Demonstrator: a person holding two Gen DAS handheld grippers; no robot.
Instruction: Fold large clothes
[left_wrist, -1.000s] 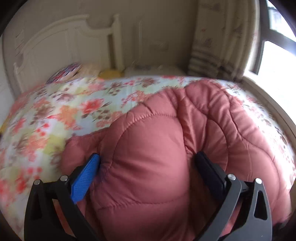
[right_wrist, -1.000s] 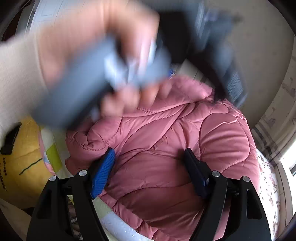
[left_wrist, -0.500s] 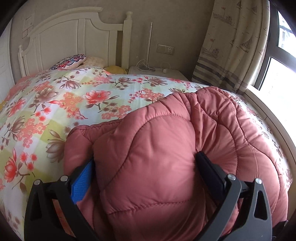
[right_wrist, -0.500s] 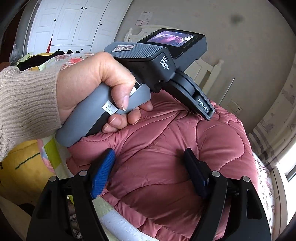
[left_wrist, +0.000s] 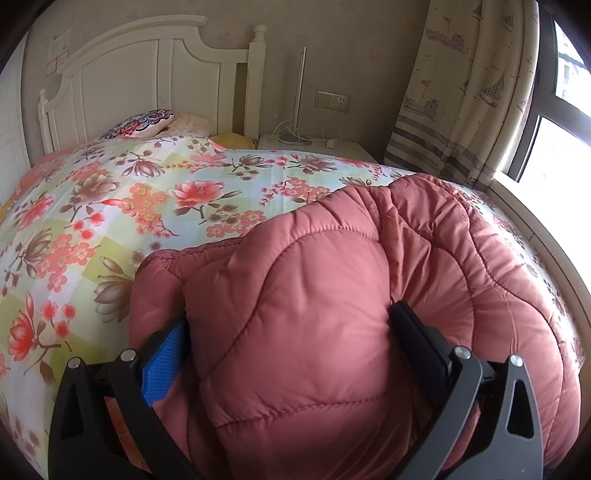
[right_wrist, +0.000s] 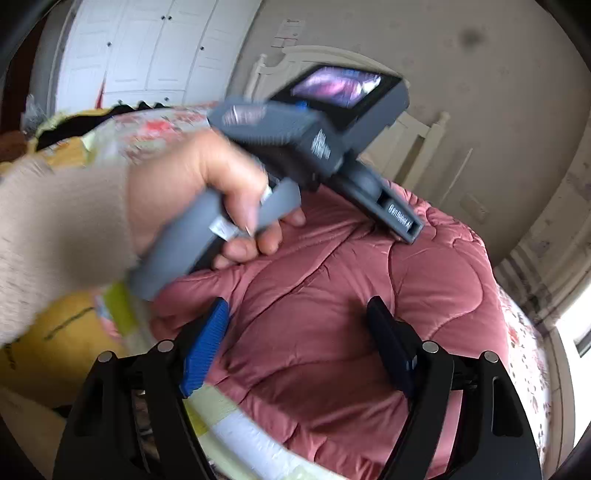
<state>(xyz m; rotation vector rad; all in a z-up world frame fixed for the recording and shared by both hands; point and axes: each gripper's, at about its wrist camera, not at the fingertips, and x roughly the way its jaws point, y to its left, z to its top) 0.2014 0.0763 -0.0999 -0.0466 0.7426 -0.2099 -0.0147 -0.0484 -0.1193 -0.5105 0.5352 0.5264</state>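
Observation:
A big pink quilted jacket (left_wrist: 332, 314) lies bunched on the floral bedspread (left_wrist: 110, 206). My left gripper (left_wrist: 288, 332) stands wide open with a thick puffed fold of the jacket bulging between its fingers. In the right wrist view the same jacket (right_wrist: 332, 295) fills the middle. My right gripper (right_wrist: 299, 332) is open just over it, fingers on either side of a padded panel. The left hand-held gripper body (right_wrist: 314, 147), held by a hand in a beige sleeve, presses on the jacket's far part.
A white headboard (left_wrist: 147, 81) and pillows (left_wrist: 147, 122) are at the bed's far end. A nightstand (left_wrist: 314, 146), curtain (left_wrist: 461, 92) and window (left_wrist: 554, 129) are on the right. A yellow cushion (right_wrist: 55, 350) and white wardrobe doors (right_wrist: 147, 48) are on the left in the right wrist view.
The left gripper has pushed a little further onto the jacket fold and steadied. In the right wrist view the hand with the left gripper shifted slightly; the right gripper stayed open.

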